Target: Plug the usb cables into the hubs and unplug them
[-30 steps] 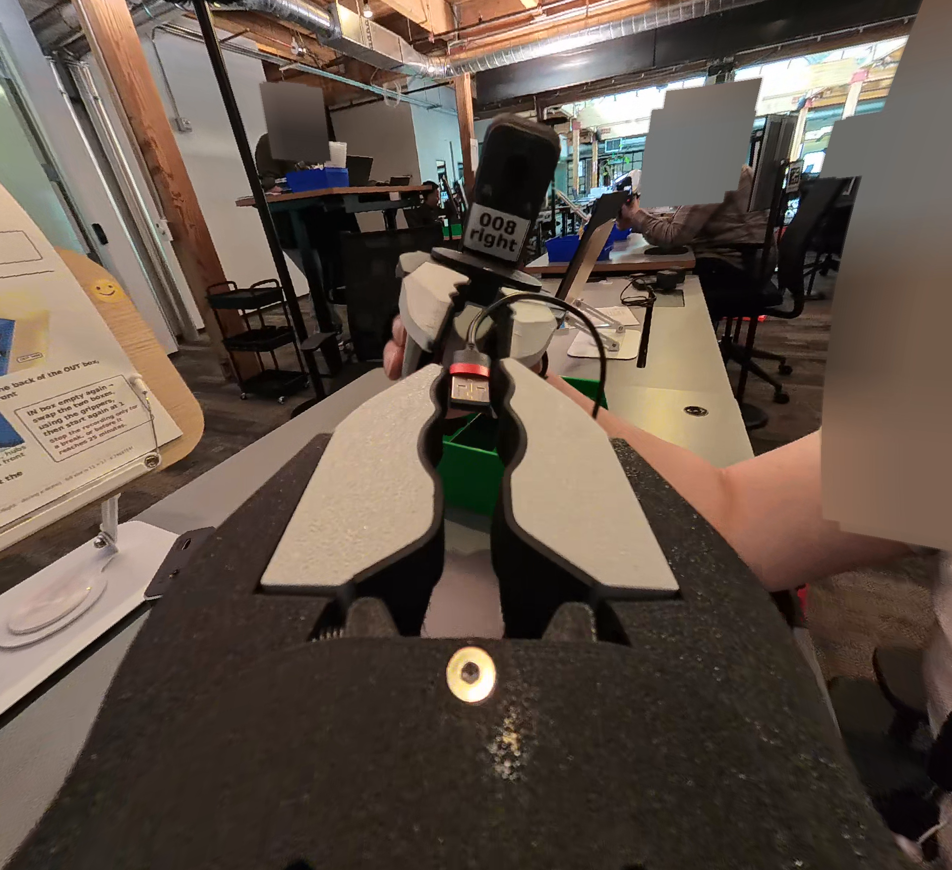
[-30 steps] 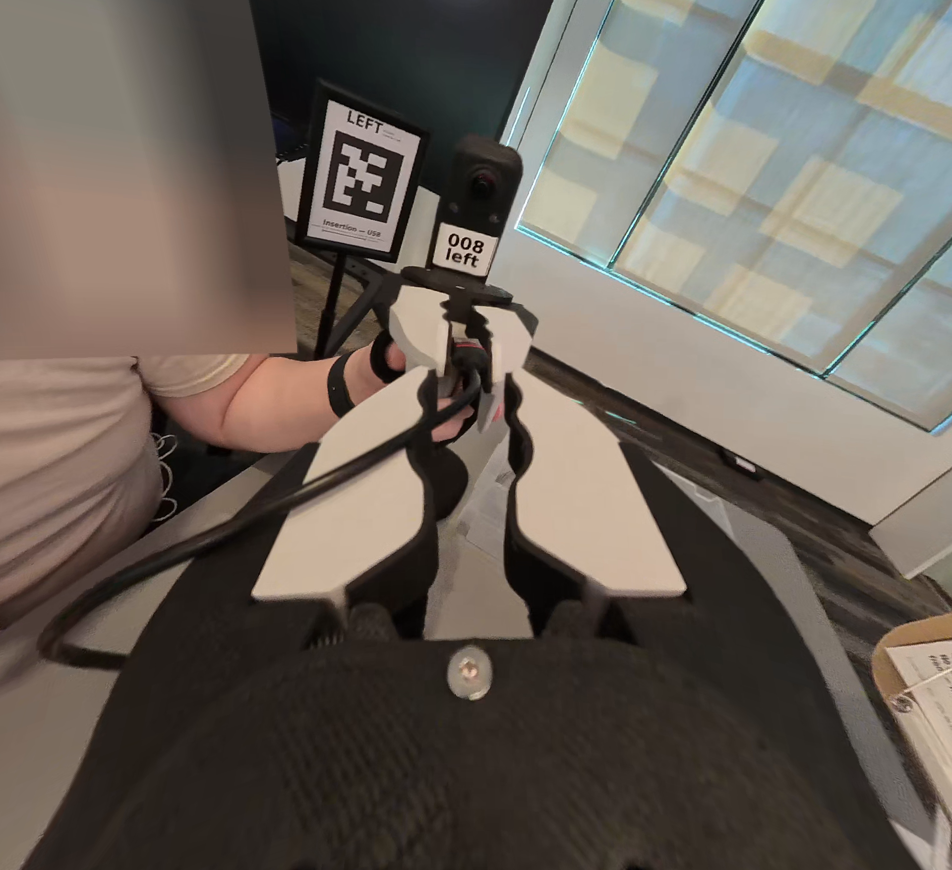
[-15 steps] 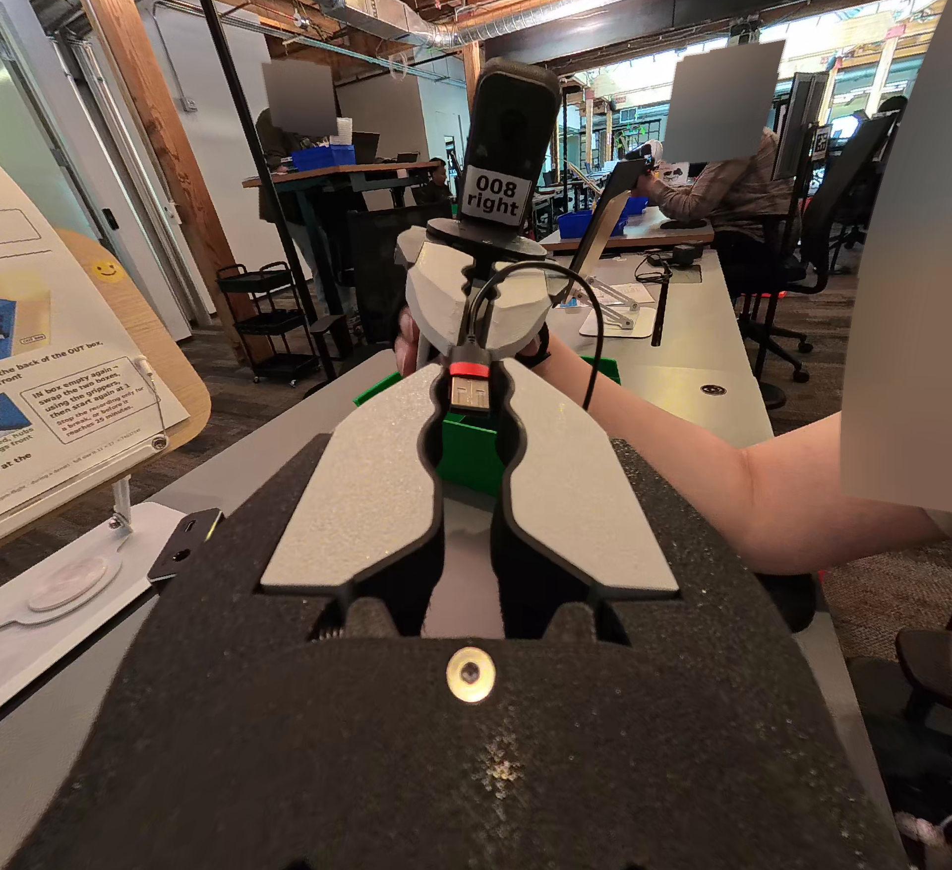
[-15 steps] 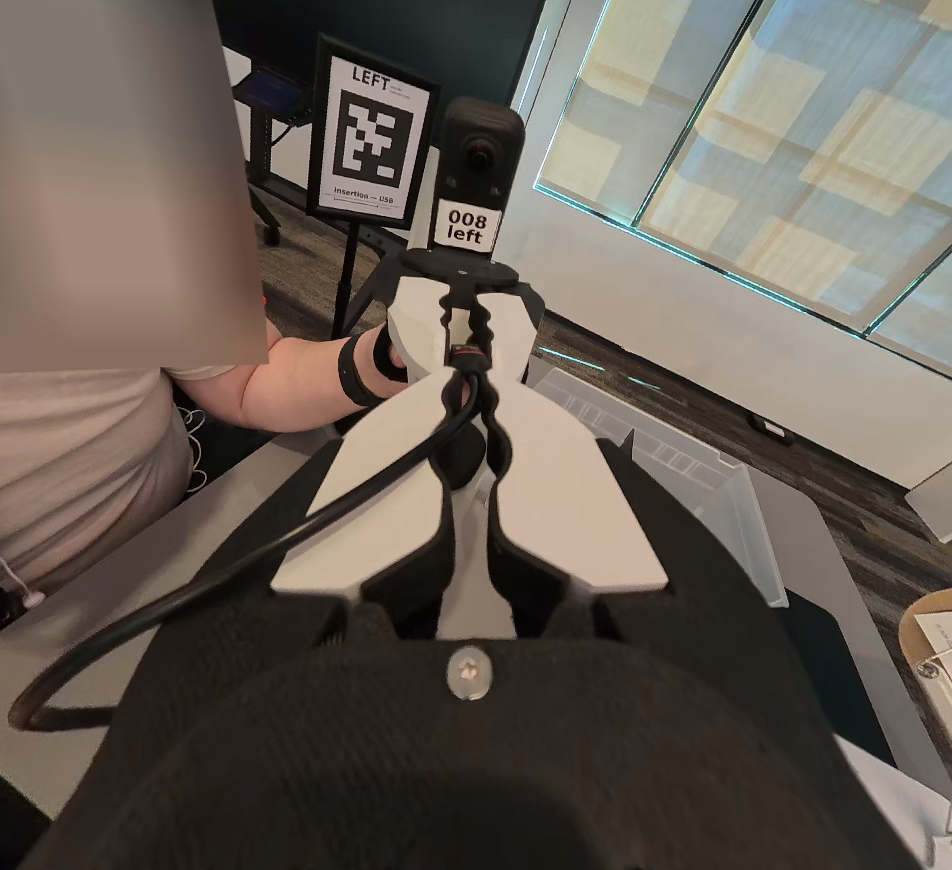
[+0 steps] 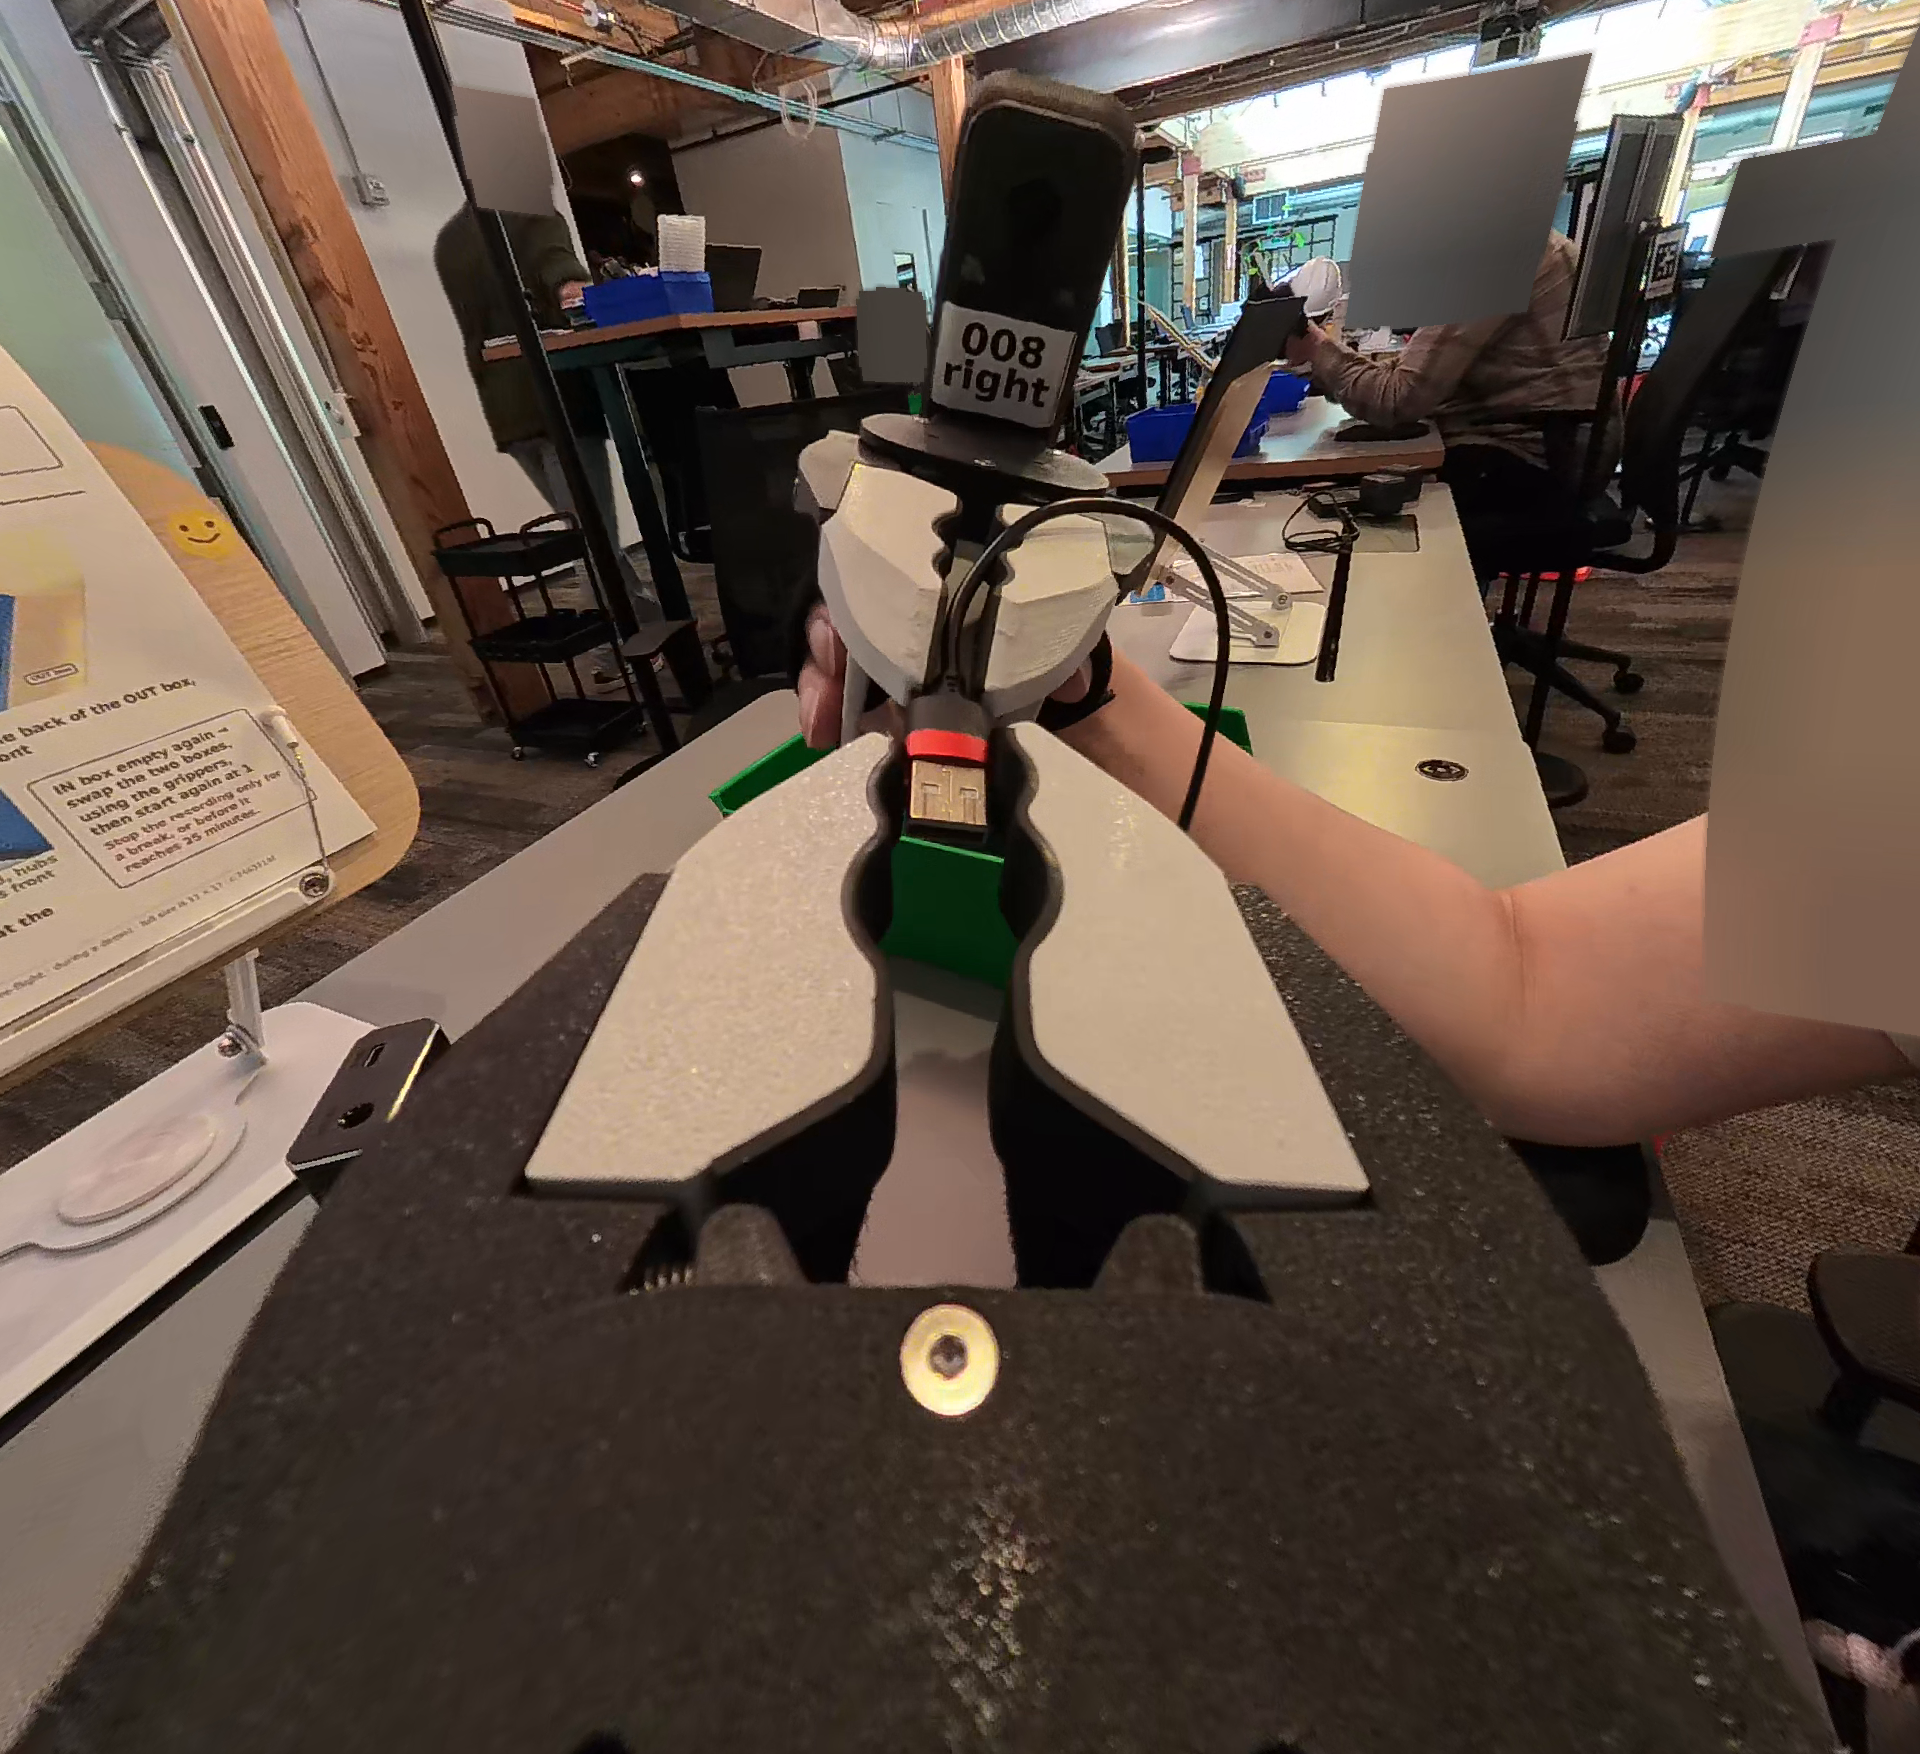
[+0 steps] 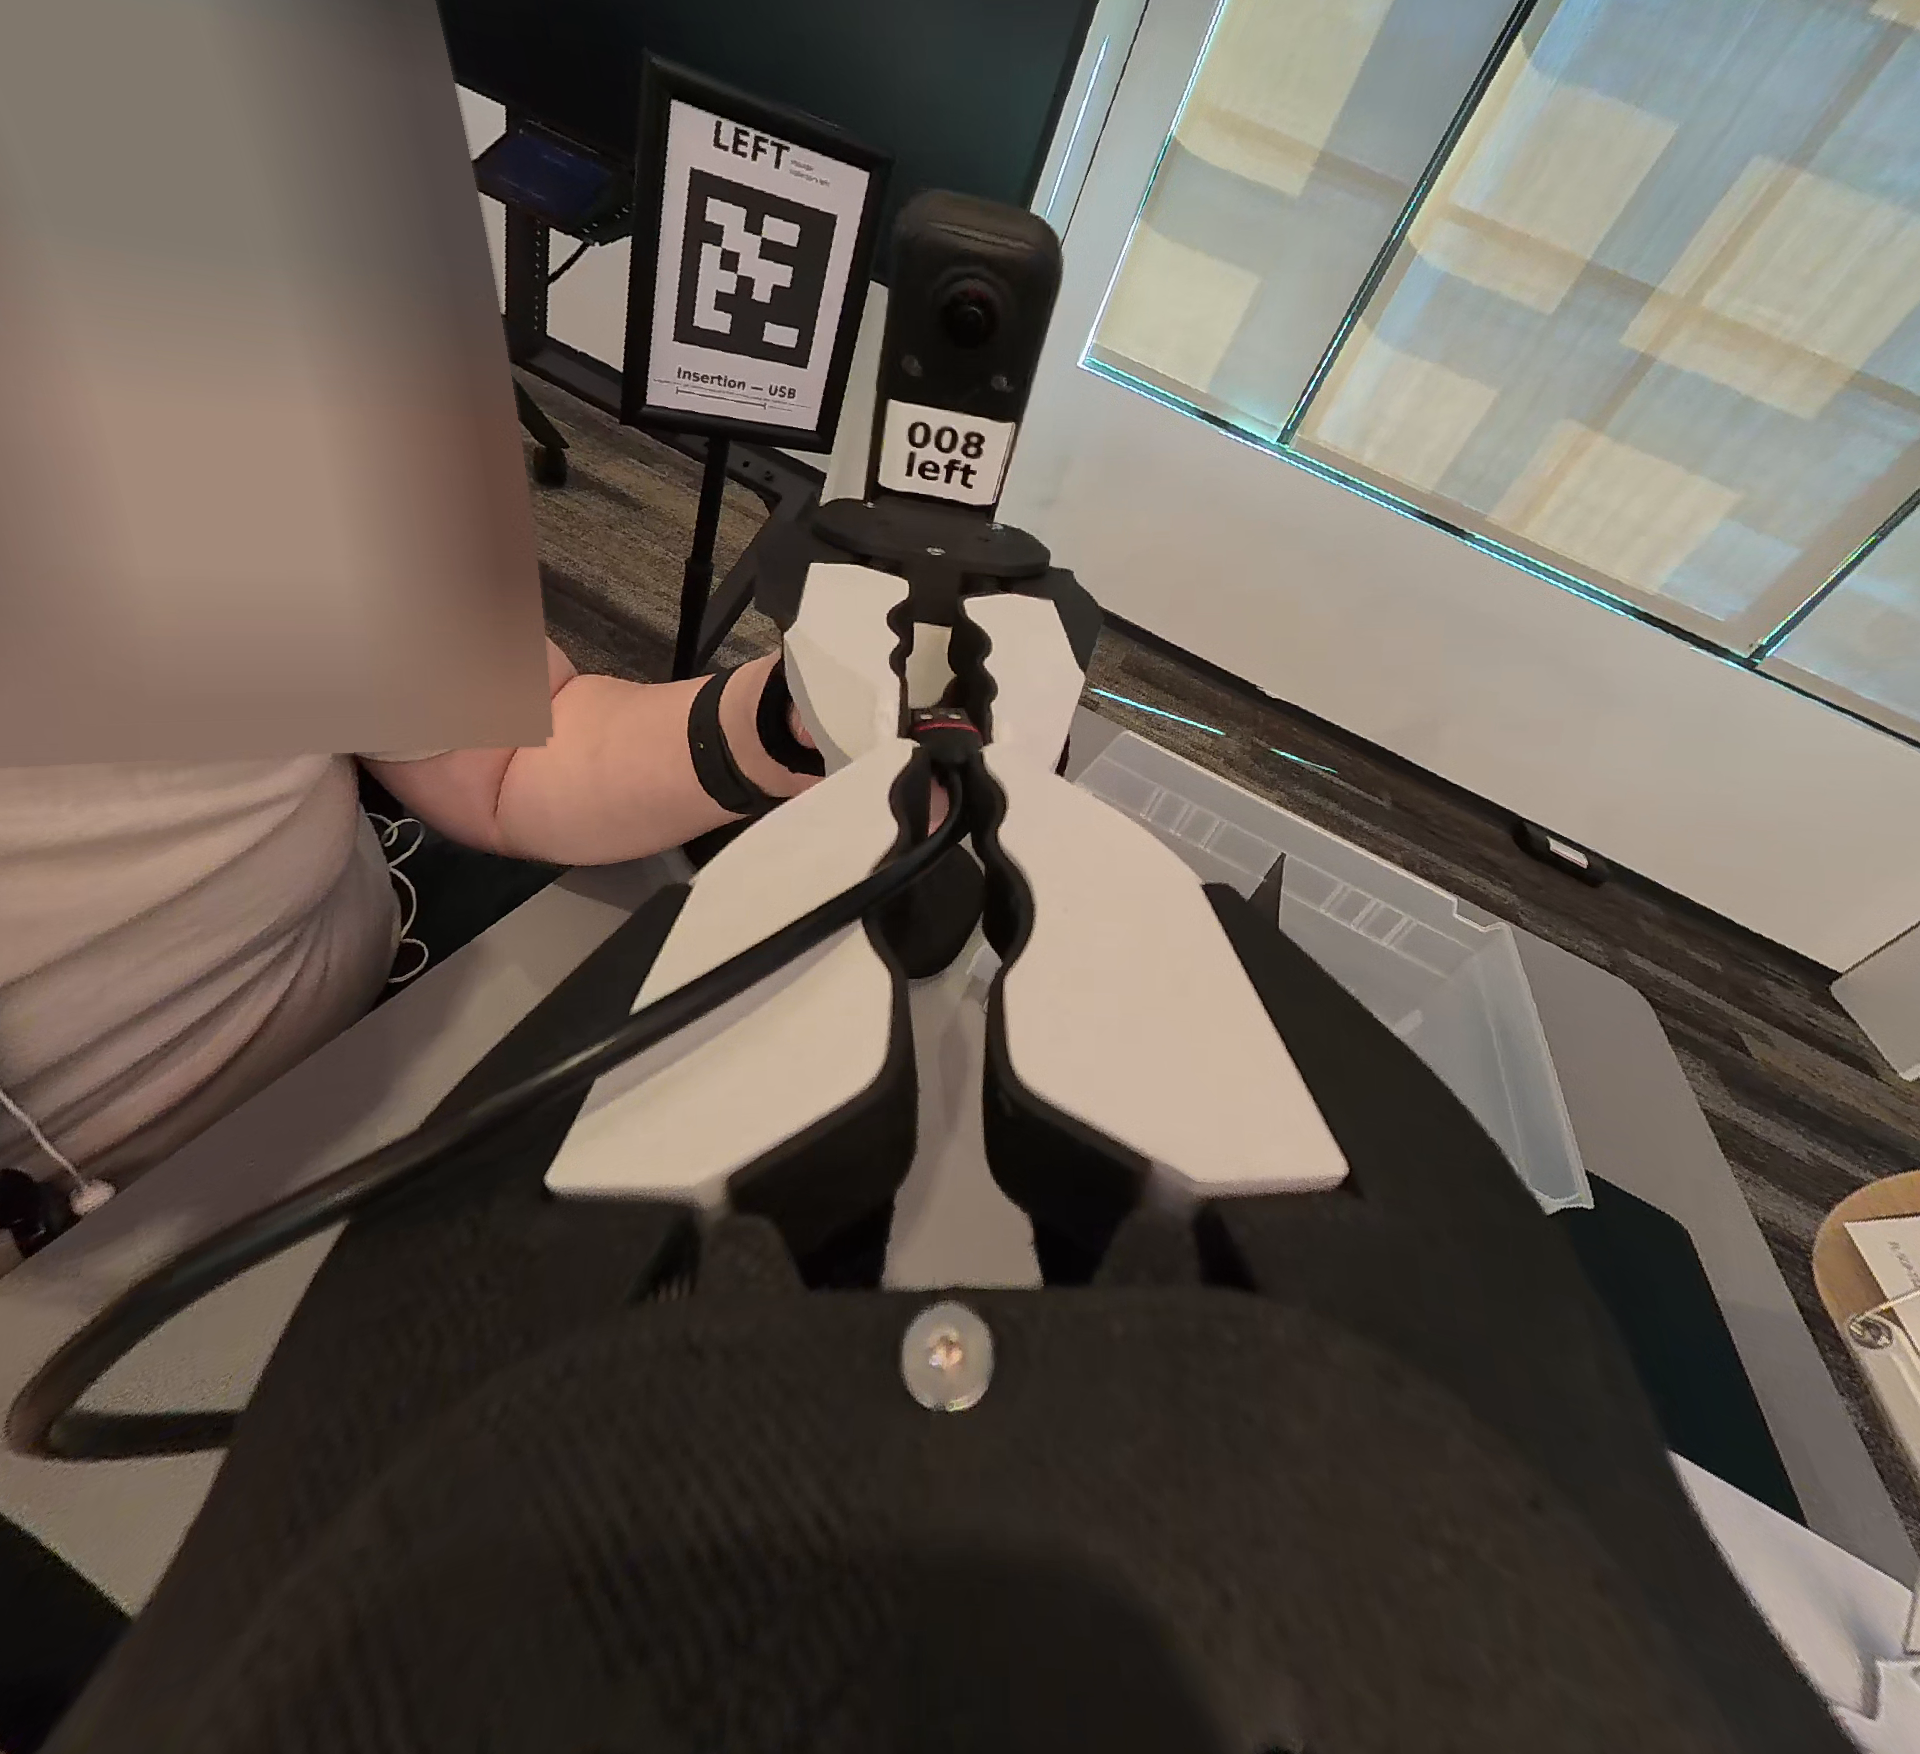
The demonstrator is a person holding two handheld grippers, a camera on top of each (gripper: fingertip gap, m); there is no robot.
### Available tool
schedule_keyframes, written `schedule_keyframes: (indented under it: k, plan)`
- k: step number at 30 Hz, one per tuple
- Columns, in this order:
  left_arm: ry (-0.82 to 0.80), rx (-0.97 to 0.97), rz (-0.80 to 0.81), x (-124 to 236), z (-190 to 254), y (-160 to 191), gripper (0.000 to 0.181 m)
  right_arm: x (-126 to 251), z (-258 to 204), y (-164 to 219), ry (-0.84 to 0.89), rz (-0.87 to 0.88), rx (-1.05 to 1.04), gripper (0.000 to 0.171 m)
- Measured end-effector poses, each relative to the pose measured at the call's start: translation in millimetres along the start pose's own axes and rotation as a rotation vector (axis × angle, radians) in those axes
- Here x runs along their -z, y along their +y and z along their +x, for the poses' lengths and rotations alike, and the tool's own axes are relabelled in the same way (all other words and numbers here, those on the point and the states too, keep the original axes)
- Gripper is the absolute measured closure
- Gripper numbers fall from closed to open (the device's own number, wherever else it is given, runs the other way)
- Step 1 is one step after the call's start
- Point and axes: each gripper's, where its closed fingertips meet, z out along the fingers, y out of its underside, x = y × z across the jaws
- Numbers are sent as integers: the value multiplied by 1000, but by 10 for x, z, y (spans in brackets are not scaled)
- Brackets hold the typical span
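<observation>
My right gripper [image 6: 943,759] is shut on the black housing of a USB cable [image 6: 520,1081]. The cable loops back to the left over the table. The plug [image 5: 948,795] has a red band and a bare metal end. It points at my left gripper [image 5: 948,754] and lies between its fingertips. The left jaws stand a little wider than the plug, and I see no contact. The two grippers face each other tip to tip above the table. The right gripper [image 5: 951,665] fills the middle of the left wrist view. No hub shows between the fingers.
A green bin [image 5: 935,904] sits below the grippers and a clear plastic bin [image 6: 1351,925] beyond them. An instruction board [image 5: 156,769] on a white stand is at the left, with a small dark box with ports [image 5: 364,1086] beside it. A framed marker sign [image 6: 753,291] stands behind. A person's forearm [image 5: 1455,977] crosses at the right.
The right gripper's jaws have closed on the cable's plug. The two grippers have come closer together, and the plug sits deeper between the left fingertips.
</observation>
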Motion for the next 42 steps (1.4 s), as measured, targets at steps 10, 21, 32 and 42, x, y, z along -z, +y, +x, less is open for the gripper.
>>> schedule_keyframes:
  k: [10,21,32,42]
  plan:
    - [-192,-75,39,49,-306,69,133,153,113,-129,115,24,73,165]
    - [-604,20,-375,2,-1439,1841,103,862,252,-302,370,78,122,165]
    - [-452,290,-403,-313,-1624,2290,127,1034,532,-249,529,96,70,165]
    - [-427,342,-619,-346,-1593,2612,148,1090,628,-229,579,115,49,165]
